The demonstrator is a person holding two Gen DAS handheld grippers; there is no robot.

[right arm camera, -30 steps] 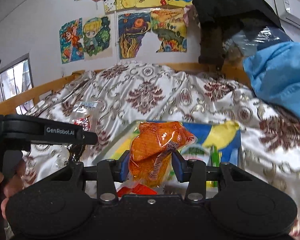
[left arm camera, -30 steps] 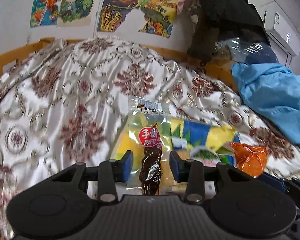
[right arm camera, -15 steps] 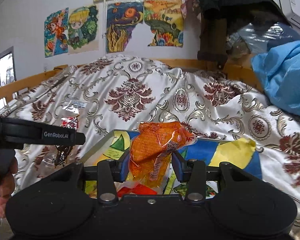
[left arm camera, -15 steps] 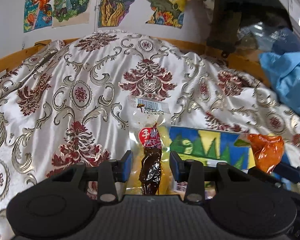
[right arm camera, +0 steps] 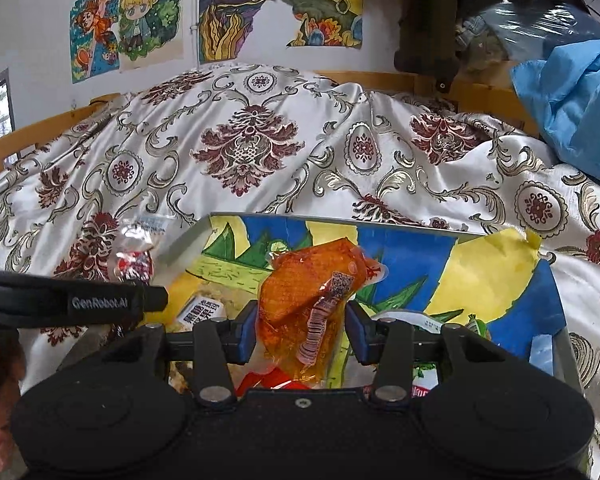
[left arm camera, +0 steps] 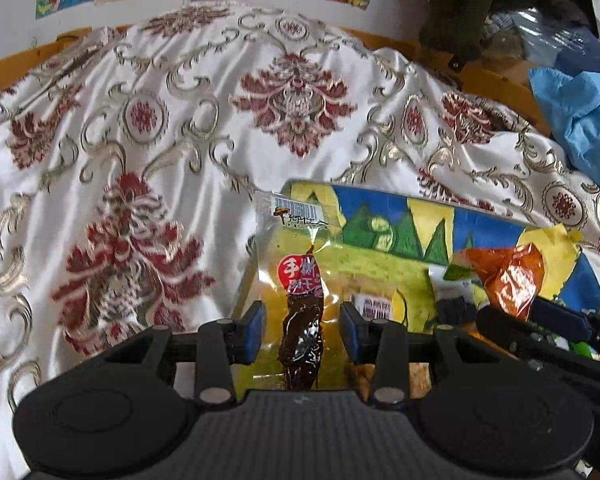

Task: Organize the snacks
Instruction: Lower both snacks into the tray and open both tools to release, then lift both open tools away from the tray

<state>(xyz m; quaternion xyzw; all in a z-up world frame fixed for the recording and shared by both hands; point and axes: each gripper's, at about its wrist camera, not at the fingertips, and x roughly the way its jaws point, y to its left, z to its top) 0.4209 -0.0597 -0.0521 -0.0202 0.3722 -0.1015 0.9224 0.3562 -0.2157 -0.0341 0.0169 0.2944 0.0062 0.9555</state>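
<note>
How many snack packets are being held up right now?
2. A clear packet with a dark snack sits in the left tool; an orange packet sits in the right tool. More packets lie partly hidden in the colourful box below.

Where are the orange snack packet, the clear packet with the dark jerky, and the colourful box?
orange snack packet [right arm camera: 312,304], right wrist view, middle of the wrapper.
clear jerky packet [left arm camera: 302,320], left wrist view, on the dark strip.
colourful box [right arm camera: 412,256], right wrist view, blue inner far wall.
</note>
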